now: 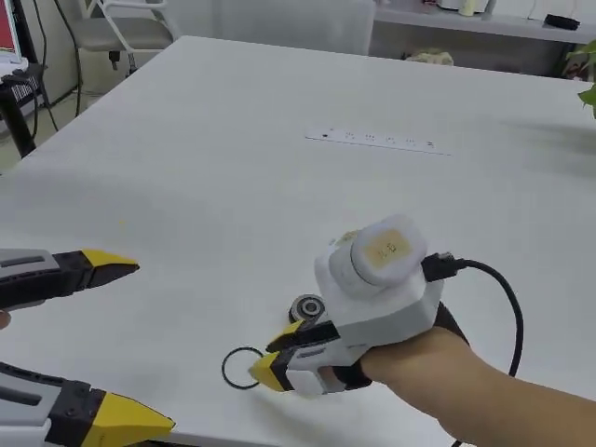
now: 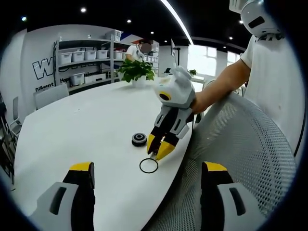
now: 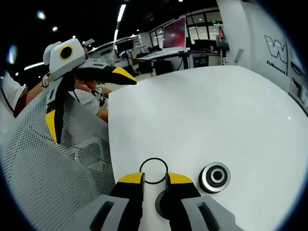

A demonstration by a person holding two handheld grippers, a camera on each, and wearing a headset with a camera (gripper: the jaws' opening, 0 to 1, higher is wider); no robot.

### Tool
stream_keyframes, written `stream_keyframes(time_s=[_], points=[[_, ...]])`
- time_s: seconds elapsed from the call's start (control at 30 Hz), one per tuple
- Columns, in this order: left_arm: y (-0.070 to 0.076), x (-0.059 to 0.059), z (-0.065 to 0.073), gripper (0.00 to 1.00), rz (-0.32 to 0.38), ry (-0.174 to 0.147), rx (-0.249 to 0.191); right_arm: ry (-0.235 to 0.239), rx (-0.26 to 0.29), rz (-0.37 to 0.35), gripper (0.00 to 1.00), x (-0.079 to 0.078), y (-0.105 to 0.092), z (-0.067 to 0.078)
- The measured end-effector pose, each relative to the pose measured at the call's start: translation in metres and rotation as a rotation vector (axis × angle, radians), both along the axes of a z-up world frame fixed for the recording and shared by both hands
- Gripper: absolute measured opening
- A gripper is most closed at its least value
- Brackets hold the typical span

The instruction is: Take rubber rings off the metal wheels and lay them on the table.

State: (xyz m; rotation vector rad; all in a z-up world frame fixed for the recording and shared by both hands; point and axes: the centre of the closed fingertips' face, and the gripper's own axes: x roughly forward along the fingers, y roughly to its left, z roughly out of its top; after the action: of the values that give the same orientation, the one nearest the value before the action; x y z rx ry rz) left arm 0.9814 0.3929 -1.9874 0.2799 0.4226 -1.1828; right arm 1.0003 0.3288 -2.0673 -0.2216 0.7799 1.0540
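Observation:
A thin black rubber ring (image 1: 224, 368) lies flat on the white table (image 1: 233, 168) close to its near edge. Just behind it lies a small metal wheel (image 1: 306, 307) on its side. My right gripper (image 1: 277, 352) points down at the ring, its yellow tips a narrow gap apart at the ring's rim, holding nothing. In the right gripper view the ring (image 3: 154, 158) lies just ahead of my right gripper (image 3: 155, 179), with the wheel (image 3: 215, 177) to the right. My left gripper (image 1: 154, 346) hangs wide open at the left. The left gripper view shows ring (image 2: 140, 165), wheel (image 2: 139, 139) and right gripper (image 2: 157, 148).
A white strip with small marks (image 1: 377, 140) lies further back on the table. A grey mesh chair (image 2: 240, 144) stands against the near table edge. Beyond the table are a potted plant (image 2: 136, 70) and shelves with boxes.

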Motion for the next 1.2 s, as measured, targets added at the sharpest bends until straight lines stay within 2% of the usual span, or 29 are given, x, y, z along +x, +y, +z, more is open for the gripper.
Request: stream_keyframes(time_s=[0.4,0.7,0.8,0.9,1.1,1.2], points=[[-0.001,0.0,0.001,0.89,0.002,0.0,-0.008,-0.038,0.106,-0.072,0.15,0.02,-0.011,0.034],[-0.001,-0.001,0.0,0.89,-0.006,0.0,0.0,-0.096,0.138,-0.083,0.16,0.027,-0.025,0.056],[-0.001,-0.001,-0.001,0.89,-0.008,0.002,0.003,-0.102,0.143,-0.077,0.15,0.027,-0.029,0.057],[-0.001,-0.001,-0.001,0.89,-0.01,-0.001,0.006,-0.118,0.094,-0.068,0.15,0.028,-0.043,0.051],[-0.001,-0.002,-0.001,0.89,-0.014,0.0,0.011,-0.096,0.068,-0.047,0.15,0.024,-0.057,0.042],[-0.002,-0.003,-0.002,0.88,-0.015,0.006,0.011,-0.084,0.01,-0.014,0.16,0.019,-0.065,0.031]])
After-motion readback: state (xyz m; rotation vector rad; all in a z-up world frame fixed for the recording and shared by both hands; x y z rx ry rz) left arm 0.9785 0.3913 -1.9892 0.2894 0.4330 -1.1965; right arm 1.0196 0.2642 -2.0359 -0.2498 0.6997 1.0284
